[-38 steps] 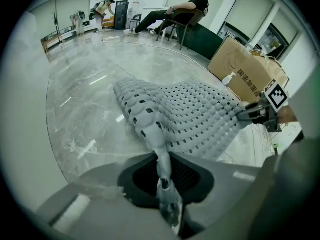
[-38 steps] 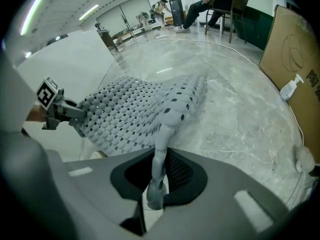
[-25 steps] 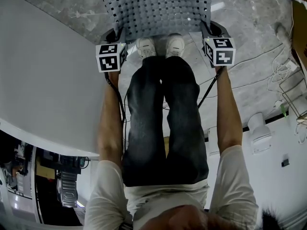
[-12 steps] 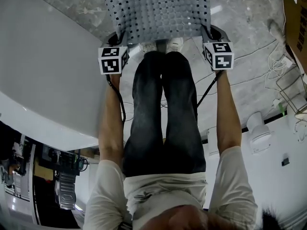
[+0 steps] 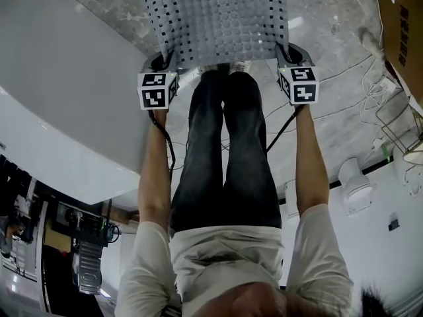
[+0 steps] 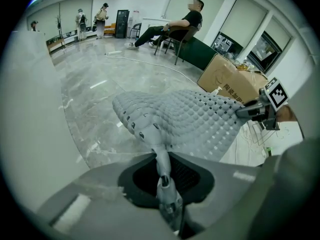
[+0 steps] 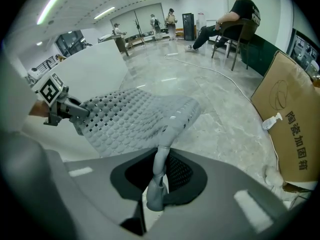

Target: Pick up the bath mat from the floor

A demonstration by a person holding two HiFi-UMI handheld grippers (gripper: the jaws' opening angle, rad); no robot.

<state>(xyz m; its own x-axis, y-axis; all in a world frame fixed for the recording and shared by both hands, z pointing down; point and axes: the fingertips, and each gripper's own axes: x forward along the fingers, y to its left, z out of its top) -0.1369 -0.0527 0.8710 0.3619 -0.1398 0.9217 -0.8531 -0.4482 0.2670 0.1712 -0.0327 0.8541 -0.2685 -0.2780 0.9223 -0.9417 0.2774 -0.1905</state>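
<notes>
- The left gripper point(image 6: 167, 204) has its 2 jaws almost closed, pinching a bunched corner of the grey bath mat point(image 5: 218, 18).
- The right gripper point(image 7: 154, 194) is almost closed too, clamped on the mat's other near corner.
- In the head view the mat is stretched between the 2 grippers at 12 o'clock, above the marble floor point(image 5: 330, 38).
- The left gripper sits at 11 o'clock and the right at 1 o'clock of the person's legs point(image 5: 228, 157).
- From each grip the mat spreads away, dimpled and dotted with small holes.
</notes>
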